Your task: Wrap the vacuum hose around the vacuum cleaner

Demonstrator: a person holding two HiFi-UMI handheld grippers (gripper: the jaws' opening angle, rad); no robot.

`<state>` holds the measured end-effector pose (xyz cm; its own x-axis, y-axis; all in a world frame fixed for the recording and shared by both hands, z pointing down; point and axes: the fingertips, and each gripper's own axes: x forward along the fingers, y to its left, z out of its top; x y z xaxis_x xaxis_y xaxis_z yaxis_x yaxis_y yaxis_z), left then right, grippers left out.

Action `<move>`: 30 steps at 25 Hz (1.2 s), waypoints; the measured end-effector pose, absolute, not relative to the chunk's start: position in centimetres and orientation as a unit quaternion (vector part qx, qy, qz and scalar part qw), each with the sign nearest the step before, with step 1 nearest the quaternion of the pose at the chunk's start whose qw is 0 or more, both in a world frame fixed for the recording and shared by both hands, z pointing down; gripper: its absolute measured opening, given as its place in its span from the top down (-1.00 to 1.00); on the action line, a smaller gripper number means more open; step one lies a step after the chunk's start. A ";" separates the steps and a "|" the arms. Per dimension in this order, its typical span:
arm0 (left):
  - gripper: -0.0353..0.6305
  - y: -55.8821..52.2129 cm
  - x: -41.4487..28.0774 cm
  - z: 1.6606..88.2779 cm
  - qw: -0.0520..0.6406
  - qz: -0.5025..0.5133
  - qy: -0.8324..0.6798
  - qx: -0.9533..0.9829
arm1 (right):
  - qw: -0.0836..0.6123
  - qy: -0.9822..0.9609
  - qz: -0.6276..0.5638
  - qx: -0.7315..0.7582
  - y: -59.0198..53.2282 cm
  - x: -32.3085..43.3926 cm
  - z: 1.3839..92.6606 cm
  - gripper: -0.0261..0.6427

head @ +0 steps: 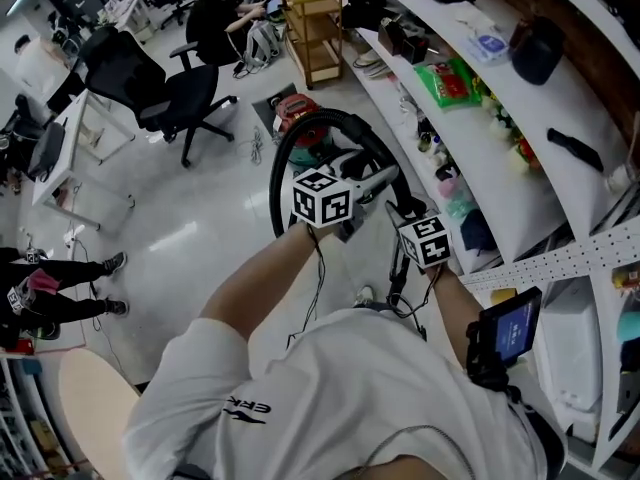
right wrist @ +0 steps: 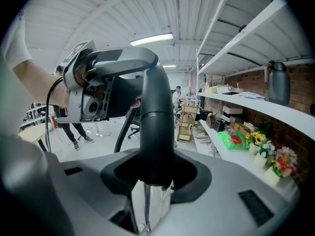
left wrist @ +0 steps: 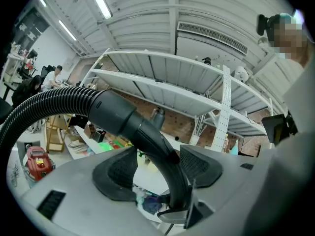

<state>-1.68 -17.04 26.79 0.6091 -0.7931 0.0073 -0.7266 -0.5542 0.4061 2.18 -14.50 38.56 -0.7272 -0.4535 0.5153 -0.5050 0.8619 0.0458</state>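
Observation:
A red vacuum cleaner (head: 297, 114) (left wrist: 37, 162) stands on the floor ahead of me. Its black ribbed hose (head: 283, 148) (left wrist: 44, 104) arches up to a curved black handle tube (left wrist: 157, 146) (right wrist: 156, 112). My left gripper (head: 372, 181) (left wrist: 157, 173) is level, with the tube between its jaws. The tube leans on the right pad (left wrist: 199, 166), while the left pad (left wrist: 118, 171) stands clear of it. Lower down my right gripper (head: 397, 211) (right wrist: 155, 176) is shut on the tube where the black meets a chrome wand (right wrist: 150, 200).
Long white shelves (head: 560, 118) with a green packet (head: 450, 80), flowers and small items run along my right. Black office chairs (head: 170, 98) and a wooden cart (head: 312, 28) stand beyond the vacuum. A person's legs (head: 70, 288) show at the left.

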 end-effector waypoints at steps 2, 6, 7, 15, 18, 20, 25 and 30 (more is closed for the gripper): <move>0.16 -18.1 -1.9 26.3 0.183 -0.088 -0.436 0.877 | 0.259 -0.929 0.045 0.260 -15.6 1.9 38.1 0.48; 0.15 -22.8 -1.6 27.0 0.186 -0.082 -0.446 0.871 | 0.244 -0.934 0.061 0.254 -20.6 1.7 38.8 0.48; 0.15 -23.6 -1.6 27.2 0.188 -0.079 -0.446 0.871 | 0.243 -0.935 0.063 0.252 -21.4 1.6 39.0 0.48; 0.13 -27.4 -2.9 26.7 0.212 -0.084 -0.456 0.860 | 0.236 -0.938 0.051 0.250 -25.3 0.5 38.2 0.49; 0.13 -29.3 -4.2 26.4 0.230 -0.082 -0.452 0.858 | 0.233 -0.938 0.042 0.254 -27.0 -0.3 37.4 0.49; 0.13 -30.4 -5.2 26.2 0.243 -0.074 -0.443 0.860 | 0.232 -0.937 0.038 0.257 -28.0 -1.1 37.0 0.49; 0.13 -33.0 -7.6 25.7 0.252 -0.039 -0.409 0.876 | 0.232 -0.934 0.033 0.271 -30.1 -4.0 36.4 0.49; 0.13 -36.2 -8.2 25.0 0.236 0.027 -0.352 0.905 | 0.227 -0.924 0.046 0.303 -33.0 -6.0 36.1 0.49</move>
<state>-8.20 -36.18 25.00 0.7501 -0.6255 0.2148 -0.6508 -0.6403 0.4081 -5.97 -33.01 36.15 -0.7133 -0.5390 0.4479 -0.5810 0.8122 0.0523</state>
